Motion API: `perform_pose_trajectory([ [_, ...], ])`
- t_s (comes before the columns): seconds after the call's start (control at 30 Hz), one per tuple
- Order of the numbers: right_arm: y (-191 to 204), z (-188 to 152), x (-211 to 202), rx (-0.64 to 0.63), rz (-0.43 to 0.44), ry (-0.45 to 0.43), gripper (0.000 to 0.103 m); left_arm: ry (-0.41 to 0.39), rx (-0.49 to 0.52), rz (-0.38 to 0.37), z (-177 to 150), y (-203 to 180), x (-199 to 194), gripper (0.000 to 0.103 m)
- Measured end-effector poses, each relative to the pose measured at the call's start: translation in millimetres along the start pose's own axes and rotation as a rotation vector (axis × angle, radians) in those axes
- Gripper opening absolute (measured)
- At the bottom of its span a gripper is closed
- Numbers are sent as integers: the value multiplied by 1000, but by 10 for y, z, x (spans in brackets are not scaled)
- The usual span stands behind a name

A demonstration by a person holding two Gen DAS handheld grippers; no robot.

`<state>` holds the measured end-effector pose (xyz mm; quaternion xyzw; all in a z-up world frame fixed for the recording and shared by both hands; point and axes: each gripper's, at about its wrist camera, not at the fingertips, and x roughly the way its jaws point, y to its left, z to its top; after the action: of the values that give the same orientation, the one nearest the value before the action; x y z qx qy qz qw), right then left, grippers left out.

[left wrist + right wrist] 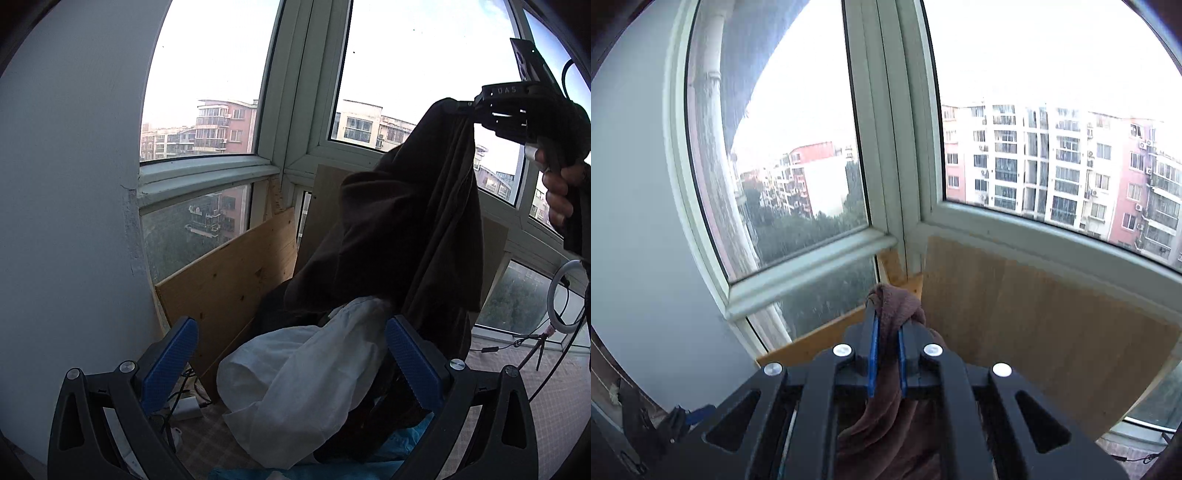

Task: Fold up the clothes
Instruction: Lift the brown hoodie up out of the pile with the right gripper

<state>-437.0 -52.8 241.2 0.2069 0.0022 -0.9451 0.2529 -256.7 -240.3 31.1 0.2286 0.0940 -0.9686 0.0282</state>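
Place: enclosed balcony of a high-rise flat
Evidence: corner windows [897,155], apartment blocks [1052,166] outside, wooden boards [229,273] leaning, laundry heap [303,376]

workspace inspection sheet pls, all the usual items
surface: checked mat under the pile
job's things: brown garment lifted, hanging from one pinched edge; white garment and blue cloth heaped below
clutter: white power strip beside the pile
grippers: right gripper shut on brown garment; left gripper open, holding nothing
cables: thin leads across the mat by a ring light
surroundings: corner windows, wooden boards leaning below them, apartment blocks outside
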Motion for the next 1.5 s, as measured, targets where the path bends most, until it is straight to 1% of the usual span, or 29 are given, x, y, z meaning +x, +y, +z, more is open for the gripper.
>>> perform_pose_trajectory([
  [0.07,34,241,-252,7,8,-73,8,-12,6,-6,29,-14,-48,102],
  [0.17,99,575,-764,20,56,-212,8,-21,16,-18,39,-53,-99,102],
  [0.23,162,625,-986,-14,17,-273,8,-21,25,-28,34,-85,-112,102],
  [0.27,195,621,-1013,-43,-17,-256,8,-20,33,-32,27,-101,-118,102],
  [0.3,202,601,-1010,-58,-45,-208,8,-18,41,-36,19,-117,-124,102],
  [0.43,-53,368,-1140,-1,-63,-101,8,-11,64,-64,8,-229,-167,102],
  [0.5,-198,238,-1361,12,-104,-86,8,-9,85,-80,13,-311,-189,102],
  [0.57,-359,145,-1720,39,-143,-95,8,-7,108,-100,18,-422,-220,102],
  [0.7,-649,89,-2671,82,-245,-178,8,-6,156,-143,12,-703,-300,102],
  [0.8,-769,6,-3316,103,-294,-225,8,-3,187,-172,-17,-952,-372,102],
  [0.87,-809,-78,-3625,97,-331,-233,8,4,200,-185,-63,-1133,-423,102],
  [0.93,-837,-192,-3839,92,-349,-219,8,7,212,-187,-114,-1316,-481,102],
  [0.97,-854,-267,-3862,88,-351,-209,8,5,214,-187,-139,-1394,-525,102],
  [1.0,-853,-331,-3797,84,-352,-202,8,2,214,-187,-165,-1469,-572,102],
  [1.1,-962,-472,-3774,81,-318,-168,8,9,203,-171,-239,-1635,-693,102],
  [1.17,-1032,-473,-3692,81,-295,-136,8,16,203,-150,-300,-1673,-765,102],
  [1.27,-1212,-478,-3415,91,-224,-98,8,23,207,-101,-398,-1664,-874,102],
  [1.37,-1098,-431,-3001,50,-166,-59,8,37,188,-47,-448,-1503,-941,102],
  [1.5,-709,-256,-2408,-7,-45,-31,8,45,165,24,-487,-1257,-1033,102],
])
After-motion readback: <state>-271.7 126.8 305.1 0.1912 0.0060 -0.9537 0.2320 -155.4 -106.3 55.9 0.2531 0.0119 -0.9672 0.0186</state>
